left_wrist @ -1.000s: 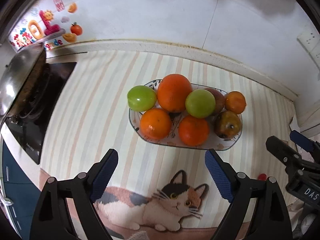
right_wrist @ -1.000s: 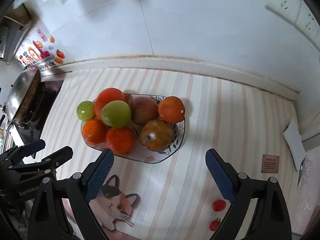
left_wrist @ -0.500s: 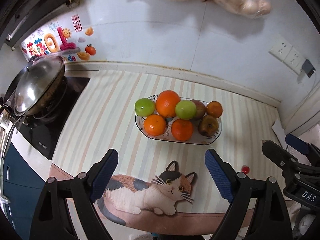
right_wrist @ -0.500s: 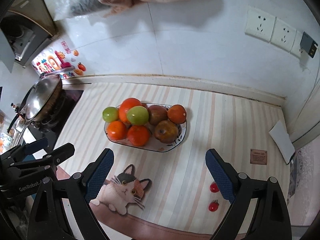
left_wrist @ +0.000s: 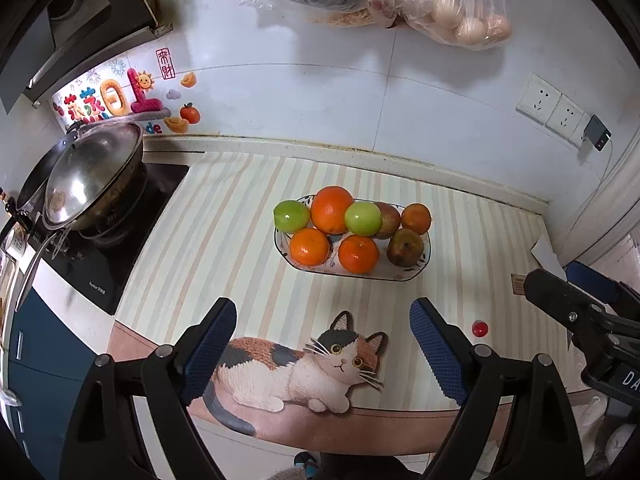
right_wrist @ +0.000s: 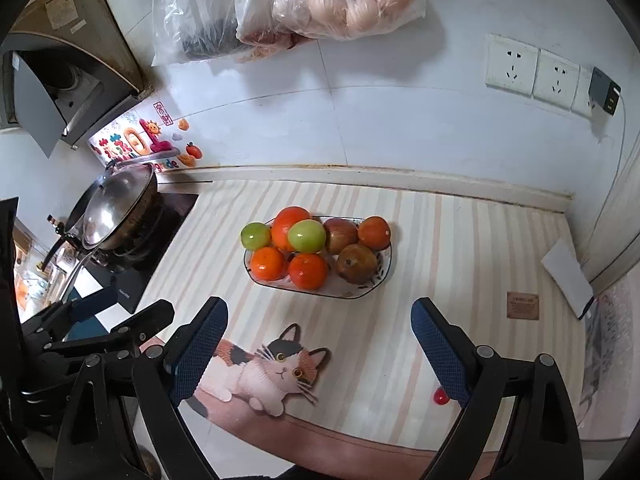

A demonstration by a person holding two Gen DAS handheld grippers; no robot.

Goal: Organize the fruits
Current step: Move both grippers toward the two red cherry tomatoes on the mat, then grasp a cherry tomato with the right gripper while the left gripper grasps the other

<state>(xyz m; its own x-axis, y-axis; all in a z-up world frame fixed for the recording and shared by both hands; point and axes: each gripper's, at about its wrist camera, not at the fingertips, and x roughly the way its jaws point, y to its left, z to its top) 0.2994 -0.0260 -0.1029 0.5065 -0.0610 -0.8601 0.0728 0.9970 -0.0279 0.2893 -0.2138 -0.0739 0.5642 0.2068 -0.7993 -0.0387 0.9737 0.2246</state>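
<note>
A patterned oval plate on the striped mat holds several oranges, two green fruits and brownish-red fruits. A small red cherry tomato lies on the mat near the front right. My left gripper is open and empty, held high above the front edge over the cat picture. My right gripper is open and empty, also high and back from the plate. Each gripper shows at the edge of the other's view.
A lidded wok sits on a black hob at the left. Plastic bags hang on the white wall above. Wall sockets are at the right. A white card and a brown tag lie at the right.
Both grippers have pulled up and back from the plate, so the fruit looks smaller and more of the wall and bags shows. Both stay open.
</note>
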